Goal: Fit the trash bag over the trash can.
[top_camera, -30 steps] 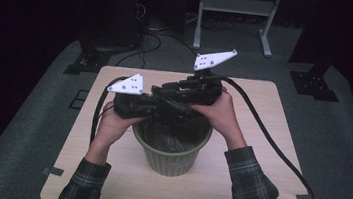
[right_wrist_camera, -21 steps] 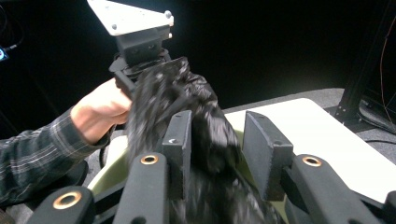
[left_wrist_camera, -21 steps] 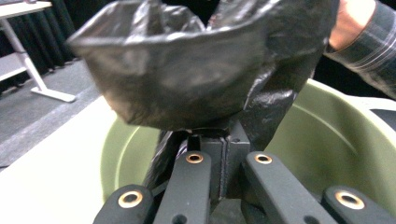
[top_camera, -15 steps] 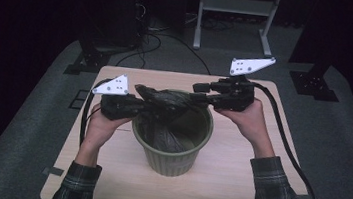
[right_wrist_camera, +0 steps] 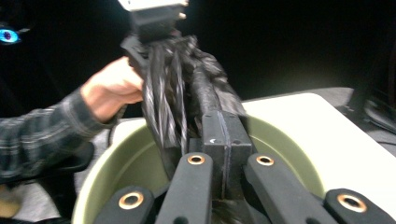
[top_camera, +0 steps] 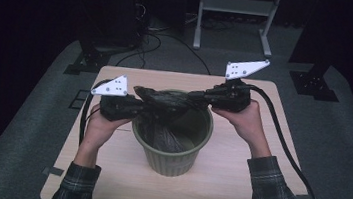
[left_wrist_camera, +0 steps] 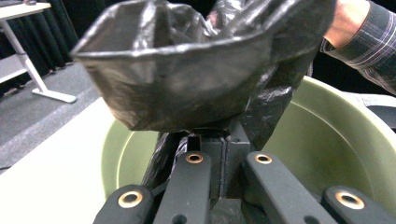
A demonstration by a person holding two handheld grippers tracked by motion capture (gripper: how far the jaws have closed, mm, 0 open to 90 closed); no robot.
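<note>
A black plastic bag (top_camera: 164, 103) is stretched across the top of an olive-green bin (top_camera: 178, 157) on the wooden table (top_camera: 235, 181), with its lower part hanging inside the bin. My left gripper (top_camera: 146, 107) is shut on the bag's left edge above the bin's left rim. My right gripper (top_camera: 197, 98) is shut on the bag's right edge above the far right rim. In the left gripper view the bag (left_wrist_camera: 187, 79) billows open over the shut jaws, with the bin (left_wrist_camera: 327, 135) below. In the right gripper view the bag (right_wrist_camera: 187, 93) runs taut from my shut jaws toward the other hand (right_wrist_camera: 112, 86).
The bin stands mid-table with bare wood (top_camera: 106, 172) around it. Thick black cables (top_camera: 285, 142) trail off the right side and another loops at the left edge (top_camera: 83, 119). A white stand's legs (top_camera: 234, 15) sit on the grey floor beyond the table.
The two grippers have drawn apart sideways, the right one moving right and back, pulling the bag from a bunch over the bin into a stretched band.
</note>
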